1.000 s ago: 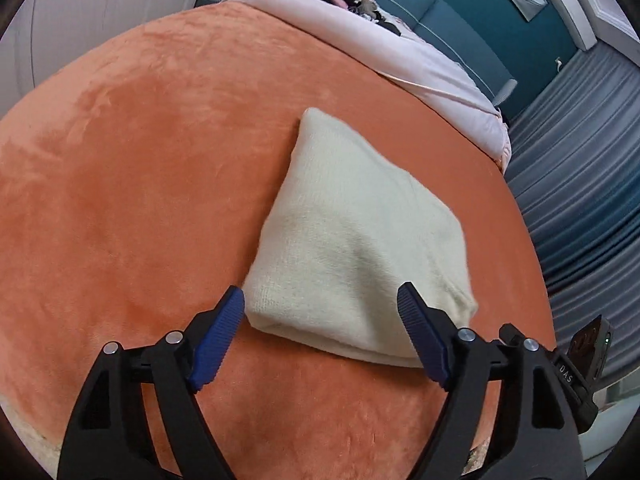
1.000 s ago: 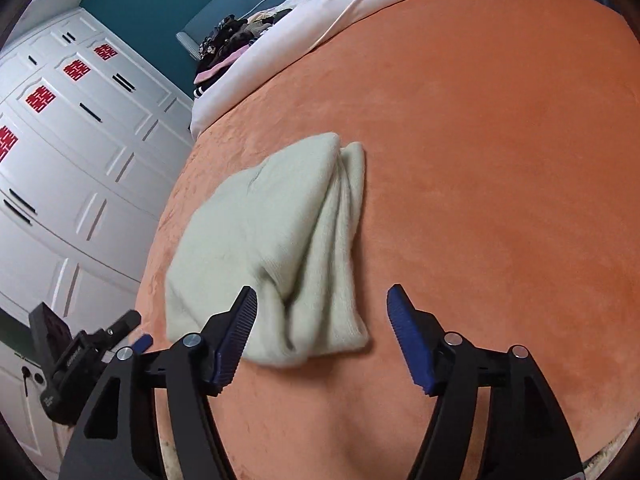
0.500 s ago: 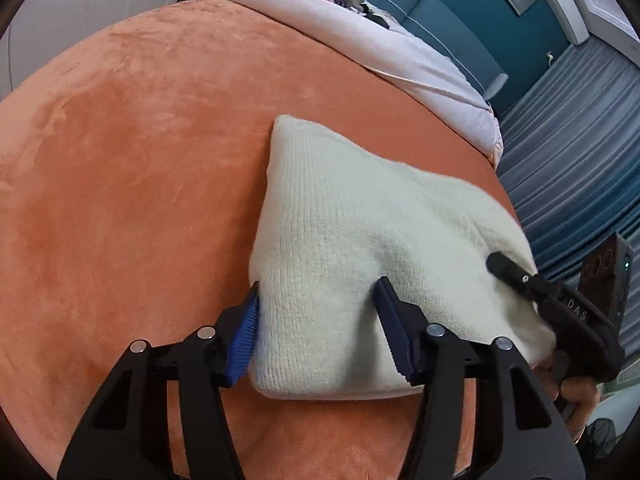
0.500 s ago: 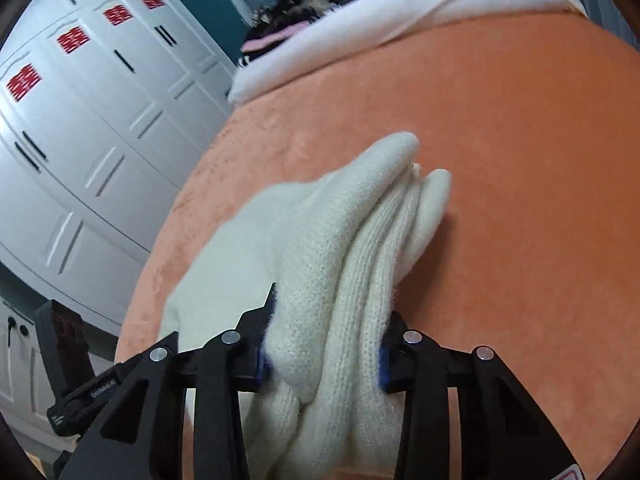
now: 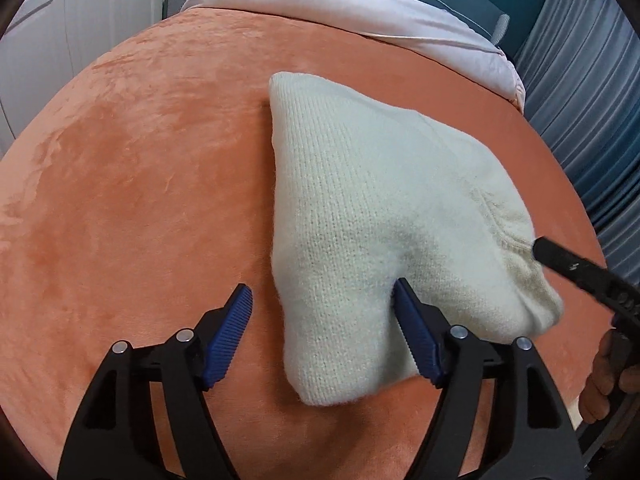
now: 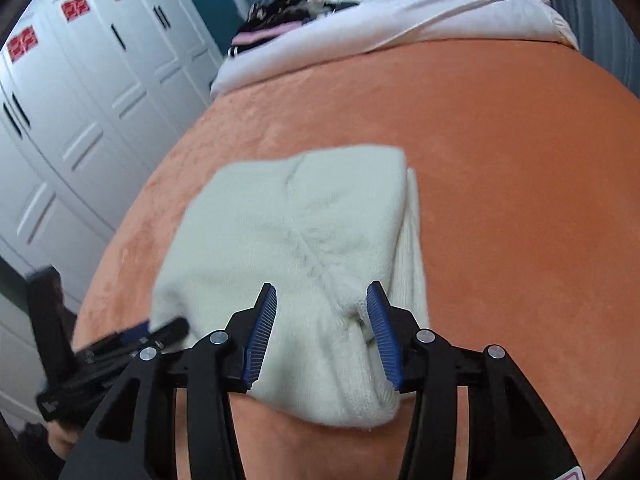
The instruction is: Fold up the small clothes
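Clearly the cream knit garment [image 5: 360, 216] lay folded into a thick, soft wedge on the orange plush bed cover [image 5: 140, 184], its near edge bunched and lifted rather than flat. In the left wrist view the left tongs [image 5: 322, 336] stood spread: one blue ribbed pad [image 5: 230, 332] was clear of the cloth over the cover, the other [image 5: 416, 340] pressed against the near fold, so nothing was pinched. In the right wrist view the right tongs [image 6: 322, 330] straddled a puckered ridge of knit, pads on either side with a gap showing; they looked part-open, touching the cloth rather than clamping it.

My judgement was that the stack could go wrong easily. The knit was loose, fuzzy and springy, with several layers showing at the right-hand edge, and such layers would slide over one another if only the top one were caught. A pull from one side alone would likely drag the wedge across the nap or let the fold spring open. The ribbed pads could also snag the yarn.

Beyond the cover lay a pale pink quilt [image 5: 360, 12] with a heap of dark clothes [image 6: 276, 12] on it, white panelled wardrobe doors [image 6: 80, 100] bearing red stickers, and a grey-blue curtain [image 5: 592, 80].
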### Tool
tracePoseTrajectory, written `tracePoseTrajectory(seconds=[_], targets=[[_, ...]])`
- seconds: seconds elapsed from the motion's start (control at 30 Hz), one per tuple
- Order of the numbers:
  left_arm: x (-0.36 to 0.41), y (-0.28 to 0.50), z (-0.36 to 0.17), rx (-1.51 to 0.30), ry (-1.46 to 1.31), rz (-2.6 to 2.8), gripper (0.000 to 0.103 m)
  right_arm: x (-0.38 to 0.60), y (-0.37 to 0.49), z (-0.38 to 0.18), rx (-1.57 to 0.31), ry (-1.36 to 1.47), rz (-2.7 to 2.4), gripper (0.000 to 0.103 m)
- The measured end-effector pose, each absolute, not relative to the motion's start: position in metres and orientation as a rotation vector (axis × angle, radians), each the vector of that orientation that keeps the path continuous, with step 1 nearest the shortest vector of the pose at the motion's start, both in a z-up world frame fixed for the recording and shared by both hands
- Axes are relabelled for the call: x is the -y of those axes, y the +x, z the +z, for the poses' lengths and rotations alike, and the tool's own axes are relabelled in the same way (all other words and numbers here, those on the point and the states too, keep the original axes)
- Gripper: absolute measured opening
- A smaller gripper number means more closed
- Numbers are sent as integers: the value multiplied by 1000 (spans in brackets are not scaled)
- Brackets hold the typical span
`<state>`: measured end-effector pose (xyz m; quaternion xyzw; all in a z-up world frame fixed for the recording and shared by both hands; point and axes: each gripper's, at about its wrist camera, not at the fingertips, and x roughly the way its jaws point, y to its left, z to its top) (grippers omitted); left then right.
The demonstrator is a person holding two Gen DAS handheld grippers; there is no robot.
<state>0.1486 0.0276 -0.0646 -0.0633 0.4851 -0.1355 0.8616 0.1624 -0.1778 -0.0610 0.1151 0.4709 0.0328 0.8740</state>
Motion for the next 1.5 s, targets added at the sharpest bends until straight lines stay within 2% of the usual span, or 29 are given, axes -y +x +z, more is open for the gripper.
tracePoseTrajectory(seconds=[0.07, 0.1, 0.13, 0.27, 0.3, 0.37, 0.43, 0.53, 0.57, 0.6, 0.63, 0.67, 0.73, 0.77, 0.8, 0.87, 0.93, 1.03, 1.1, 1.2, 1.3, 1.33, 1.37, 1.4, 1.43, 1.47, 1.5], targets=[[-27, 147, -66, -1032, -119, -291, 71, 186, 174, -75, -1031, 252, 86, 35], [-27, 147, -66, -1042, -113, -295, 71, 190, 177, -72, -1029, 294, 113, 20], [-27, 149, -65, -1044, -103, -298, 71, 193, 180, -62, -1009, 321, 146, 17], [-27, 150, -64, -1046, -80, -315, 71, 212, 171, -24, -873, 406, 208, 14], [-26, 151, -65, -1046, -82, -318, 71, 218, 175, -36, -898, 418, 186, 14], [-23, 152, -69, -1063, -87, -313, 72, 220, 182, -90, -1072, 352, 141, 15], [-22, 151, -72, -1080, -120, -307, 74, 221, 174, -90, -1027, 361, 145, 16], [-30, 139, -69, -1087, -217, -307, 78, 233, 162, -62, -978, 478, 131, 26], [-35, 134, -71, -1095, -268, -313, 82, 234, 160, -57, -963, 480, 108, 37], [-39, 130, -74, -1102, -319, -316, 85, 235, 154, -57, -963, 475, 83, 52], [-43, 126, -80, -1110, -366, -313, 85, 235, 149, -62, -974, 480, 67, 59], [-45, 125, -87, -1127, -394, -311, 85, 235, 143, -75, -997, 502, 75, 61], [-45, 129, -95, -1127, -396, -322, 72, 240, 144, -103, -1078, 599, 100, 55], [-43, 135, -95, -1117, -385, -358, 49, 240, 142, -107, -1066, 652, 100, 49], [-41, 142, -94, -1132, -395, -393, 41, 239, 143, -103, -1050, 685, 118, 31], [-40, 153, -79, -1121, -387, -388, 36, 232, 144, -80, -994, 712, 146, 27], [-39, 158, -66, -1082, -322, -384, 36, 226, 143, -67, -958, 673, 161, 27], [-39, 161, -77, -1135, -276, -385, 39, 219, 149, -99, -1067, 561, 110, 30], [-37, 156, -88, -1149, -222, -366, 51, 225, 141, -99, -1040, 570, 135, 33], [-37, 141, -75, -1112, -200, -334, 53, 235, 121, -67, -1013, 508, 64, 40], [-33, 122, -51, -1037, -151, -307, 52, 219, 95, -21, -876, 359, 68, 40], [-30, 118, -44, -1011, -131, -297, 53, 209, 91, -13, -862, 285, 69, 39], [-27, 116, -39, -989, -116, -281, 53, 198, 94, -14, -874, 212, 61, 32], [-26, 117, -36, -973, -107, -266, 53, 192, 99, -21, -909, 148, 49, 18], [-24, 120, -37, -973, -96, -245, 53, 188, 105, -38, -970, 99, 37, 11], [-24, 126, -43, -995, -83, -202, 53, 191, 113, -60, -1032, 65, 11, 8], [-26, 132, -52, -1032, -73, -168, 57, 195, 111, -77, -1054, 44, -3, 8]])
